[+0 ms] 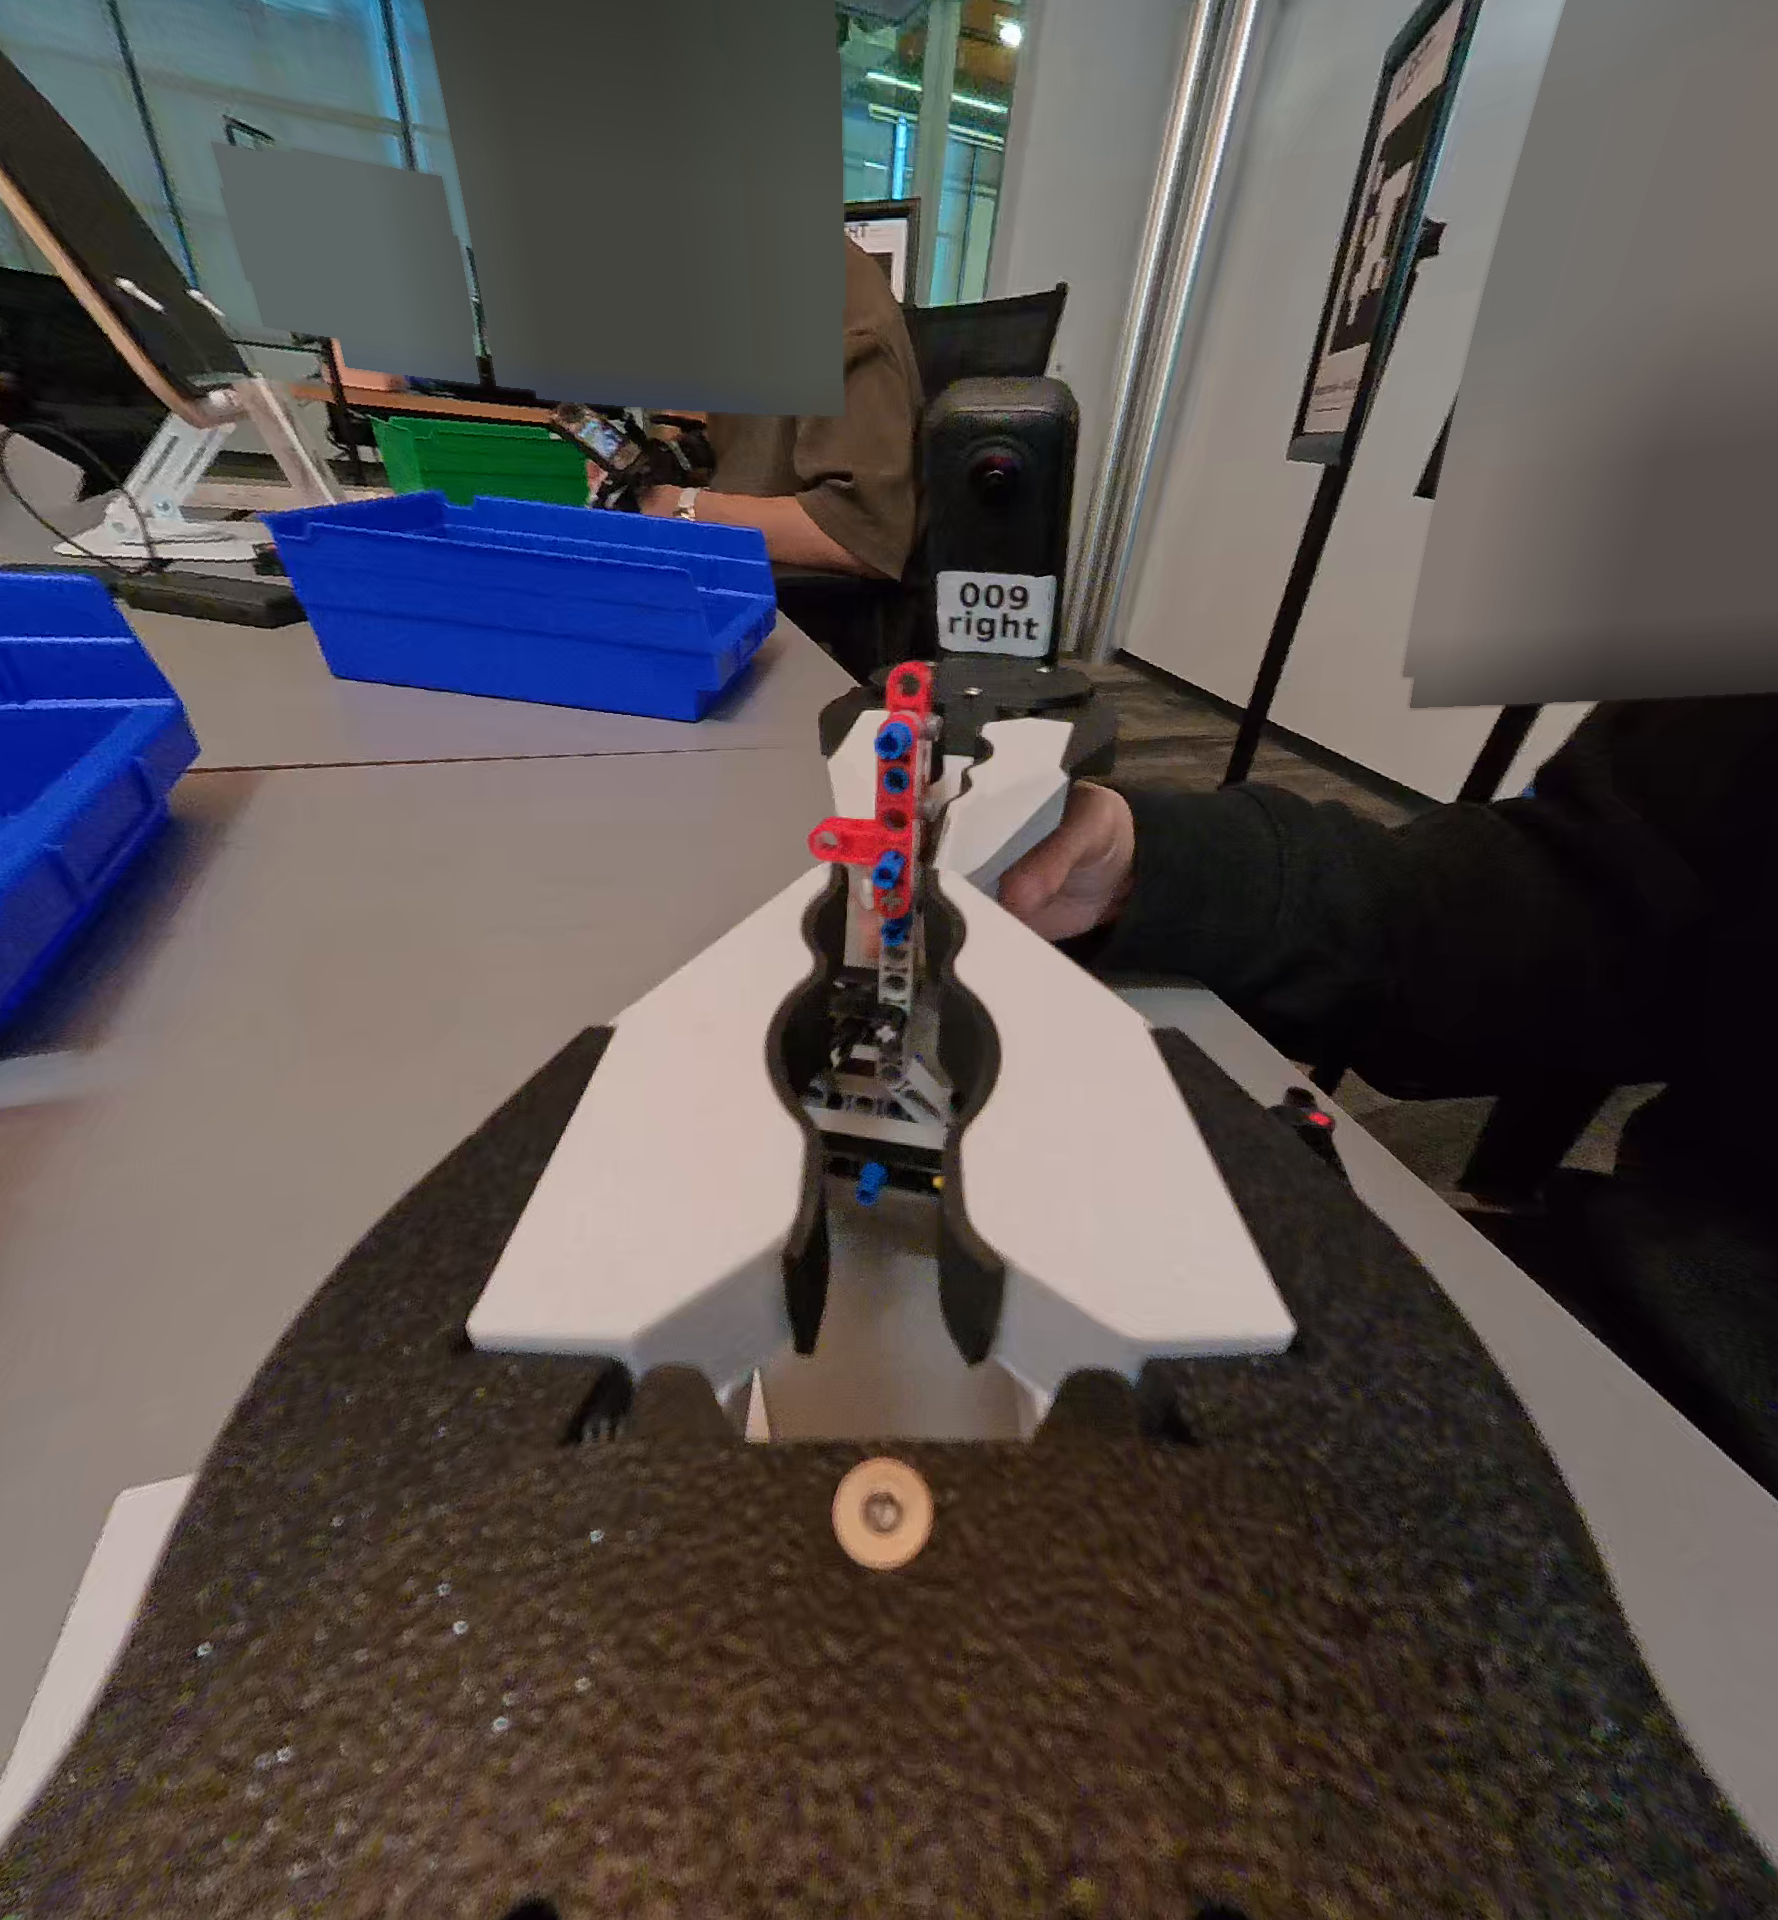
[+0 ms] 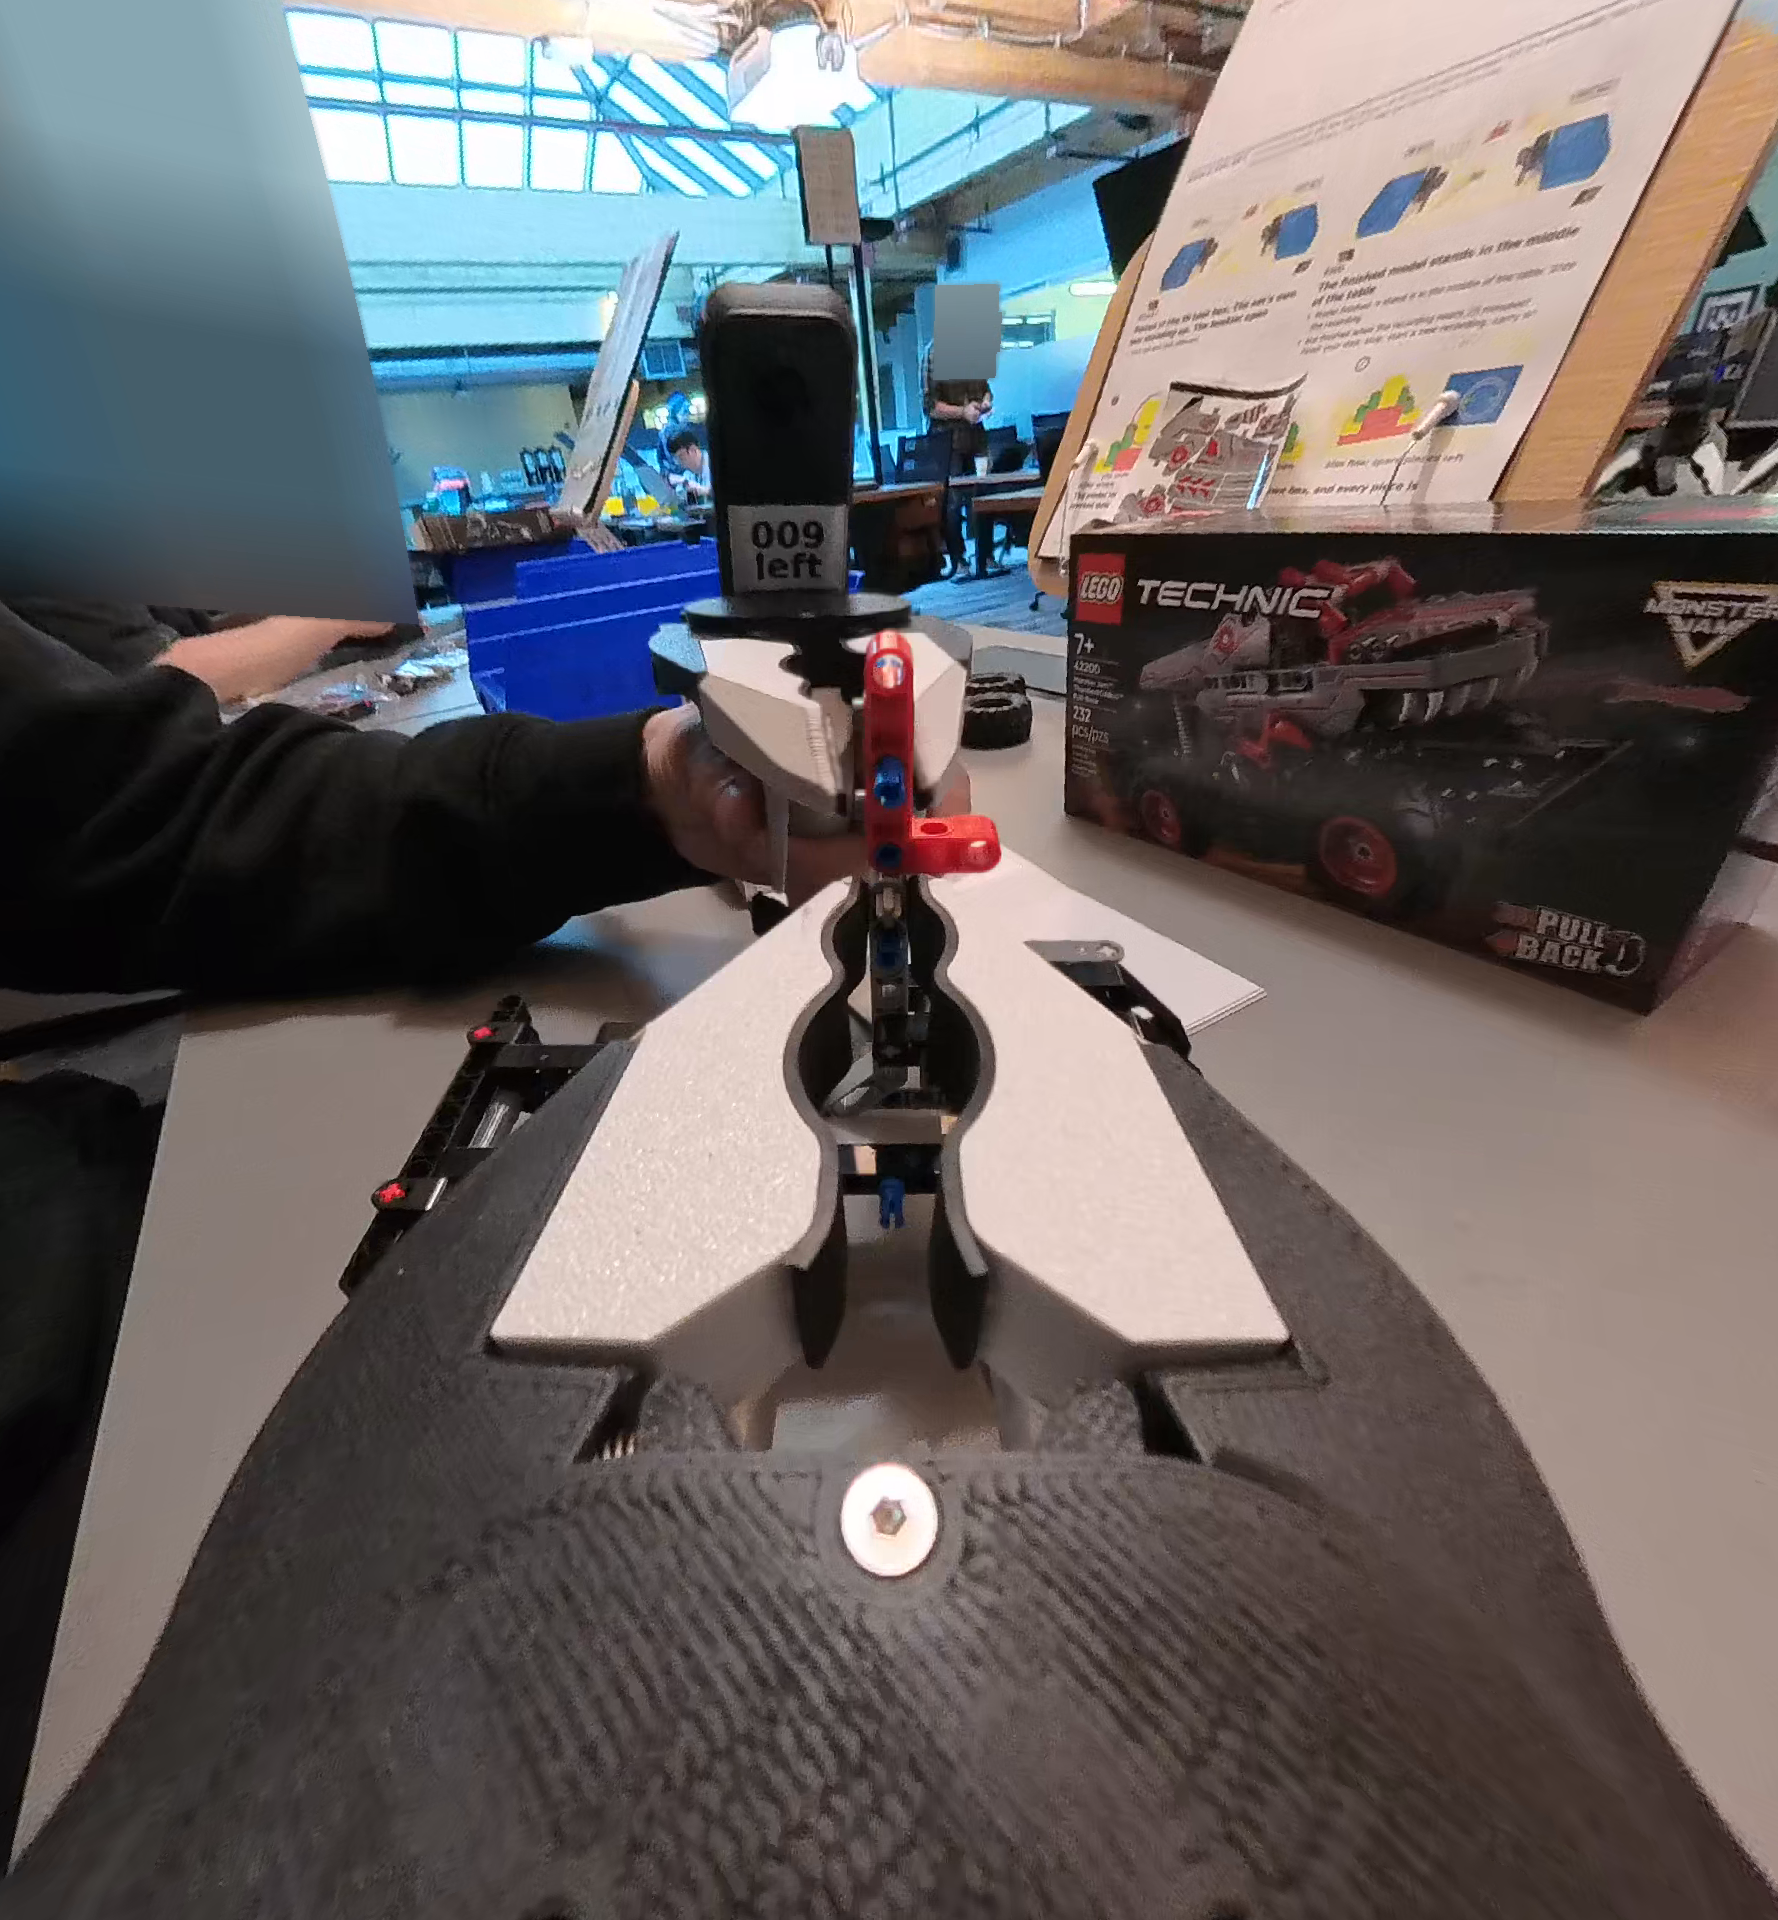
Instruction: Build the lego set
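A partly built Lego assembly point(image 1: 895, 821) is held in the air between my two grippers, which face each other. It has an upright red beam with a short red side arm and blue pins, on grey and black parts. My left gripper point(image 1: 885, 883) is shut on its grey and black lower part, and the red beam sticks out past the fingertips. My right gripper point(image 2: 890, 883) is shut on the same assembly point(image 2: 890, 790) from the other side. Each gripper shows in the other's view, the right point(image 1: 968, 790) and the left point(image 2: 833, 727), close against the red beam.
Two blue bins point(image 1: 521, 603) point(image 1: 33, 790) and a green bin point(image 1: 490, 457) stand on the grey table. The Lego box point(image 2: 1384, 727), an instruction board point(image 2: 1384, 260), black tyres point(image 2: 994, 707), a white booklet point(image 2: 1124, 956) and a black chassis piece point(image 2: 469, 1091) are nearby. A person point(image 1: 823, 468) sits opposite. The grippers are tip to tip, or close to it.
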### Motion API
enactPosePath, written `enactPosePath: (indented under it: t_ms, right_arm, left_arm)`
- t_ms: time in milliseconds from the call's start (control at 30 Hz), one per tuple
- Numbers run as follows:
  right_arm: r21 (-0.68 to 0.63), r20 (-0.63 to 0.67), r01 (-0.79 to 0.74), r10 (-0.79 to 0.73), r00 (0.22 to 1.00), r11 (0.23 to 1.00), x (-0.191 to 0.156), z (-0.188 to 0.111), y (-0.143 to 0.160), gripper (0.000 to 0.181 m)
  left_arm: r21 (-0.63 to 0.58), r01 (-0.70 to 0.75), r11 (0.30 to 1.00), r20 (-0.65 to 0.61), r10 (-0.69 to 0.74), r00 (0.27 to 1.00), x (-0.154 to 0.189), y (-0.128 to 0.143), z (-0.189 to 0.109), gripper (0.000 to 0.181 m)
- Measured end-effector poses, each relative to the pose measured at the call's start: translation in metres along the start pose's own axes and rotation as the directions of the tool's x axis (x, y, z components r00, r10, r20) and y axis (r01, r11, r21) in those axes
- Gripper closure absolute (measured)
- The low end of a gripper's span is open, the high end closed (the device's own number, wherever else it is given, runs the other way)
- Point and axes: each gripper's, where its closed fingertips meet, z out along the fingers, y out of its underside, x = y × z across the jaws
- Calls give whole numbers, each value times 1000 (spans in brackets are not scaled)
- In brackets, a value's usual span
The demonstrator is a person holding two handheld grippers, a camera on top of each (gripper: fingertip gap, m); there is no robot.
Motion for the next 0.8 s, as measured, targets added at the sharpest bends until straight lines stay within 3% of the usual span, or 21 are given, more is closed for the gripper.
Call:
enactPosePath:
  t_ms: [433,800]
  right_arm:
    - [-79,12,44,-43,999,996,-6,9,11,176]
    - [-119,-26,55,-58,998,991,-2,13,16,176]
  left_arm:
    - [-61,-45,997,-43,42,998,3,16,-3,177]
    - [-39,-30,999,-37,28,999,-1,22,-4,177]
